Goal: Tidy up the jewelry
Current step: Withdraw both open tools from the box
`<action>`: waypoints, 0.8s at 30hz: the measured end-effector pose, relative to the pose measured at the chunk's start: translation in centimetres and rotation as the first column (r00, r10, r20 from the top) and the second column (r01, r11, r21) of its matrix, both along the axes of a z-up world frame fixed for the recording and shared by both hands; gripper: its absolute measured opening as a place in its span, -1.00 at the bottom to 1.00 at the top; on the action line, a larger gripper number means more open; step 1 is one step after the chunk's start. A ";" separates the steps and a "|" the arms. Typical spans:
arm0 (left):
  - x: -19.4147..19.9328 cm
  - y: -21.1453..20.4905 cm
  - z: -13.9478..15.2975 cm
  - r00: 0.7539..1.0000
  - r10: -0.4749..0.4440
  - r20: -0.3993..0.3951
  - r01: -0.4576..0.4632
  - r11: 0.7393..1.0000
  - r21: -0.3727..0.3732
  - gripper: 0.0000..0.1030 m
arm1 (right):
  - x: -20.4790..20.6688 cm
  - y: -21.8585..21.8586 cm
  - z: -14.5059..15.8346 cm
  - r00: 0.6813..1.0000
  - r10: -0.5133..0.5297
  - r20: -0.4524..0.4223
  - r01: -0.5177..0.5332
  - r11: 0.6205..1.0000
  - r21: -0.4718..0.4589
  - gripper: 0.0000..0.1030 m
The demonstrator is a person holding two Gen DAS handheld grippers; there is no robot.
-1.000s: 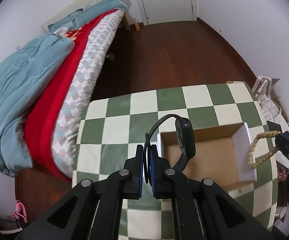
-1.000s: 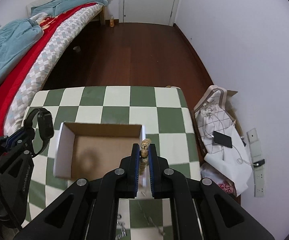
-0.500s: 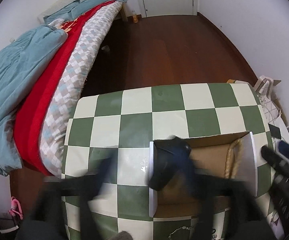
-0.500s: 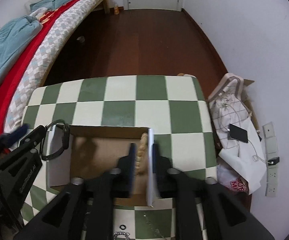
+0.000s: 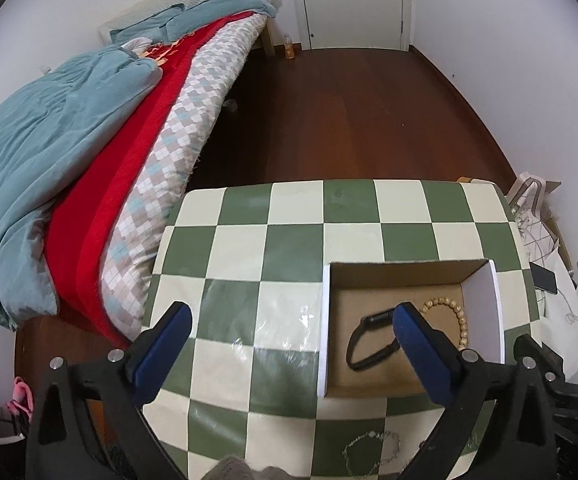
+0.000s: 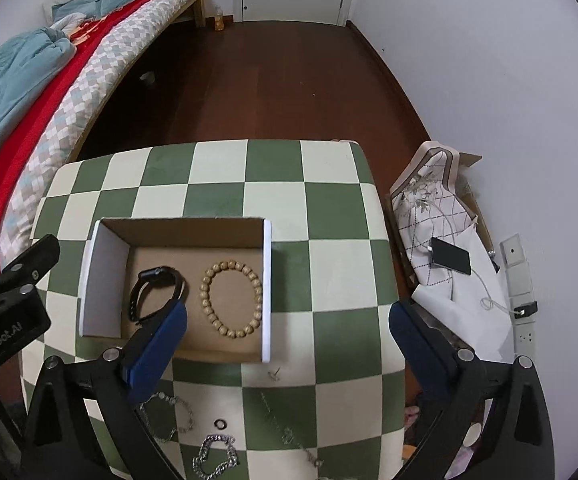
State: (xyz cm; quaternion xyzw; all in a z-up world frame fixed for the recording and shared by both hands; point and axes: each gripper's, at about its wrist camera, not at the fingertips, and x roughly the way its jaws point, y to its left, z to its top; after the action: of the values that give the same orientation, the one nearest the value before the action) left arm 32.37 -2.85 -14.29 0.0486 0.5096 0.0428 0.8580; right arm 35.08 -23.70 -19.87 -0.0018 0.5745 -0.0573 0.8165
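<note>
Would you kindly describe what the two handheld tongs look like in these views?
Both tongs, left and right, share one build: black angular plastic arms with silver screws or rivets at the joints, ending in flat dark-blue pads. In the right wrist view, the left unit's black body carries white lettering, partly cut off, with a black cable beside it. No hands or sleeves are visible.

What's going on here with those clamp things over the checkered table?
A person is sorting jewelry into a cardboard box, holding a clamp tool in each hand. The left tool and right tool have just been opening, and nothing sits between the jaws of either. A black watch and a wooden bead bracelet lie side by side in the box. Silver chains and a small ring wait on the checkered table.
</note>
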 end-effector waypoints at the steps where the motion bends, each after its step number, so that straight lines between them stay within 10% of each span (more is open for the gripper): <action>1: -0.6 0.2 0.3 1.000 0.002 0.003 -0.002 1.000 -0.003 0.99 | -0.4 0.0 0.2 1.000 -0.002 0.003 0.002 1.000 0.006 0.98; 24: -12.6 2.9 7.2 0.990 -0.001 0.138 0.011 0.997 -0.076 0.99 | -12.4 1.3 9.2 0.981 -0.023 0.192 0.009 0.997 0.075 0.99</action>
State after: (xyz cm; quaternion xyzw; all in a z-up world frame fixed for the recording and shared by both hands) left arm 19.73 0.03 -7.04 0.0141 0.4504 0.0238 0.8924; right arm 22.65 -22.44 -10.65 0.0384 0.4943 -0.0424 0.8674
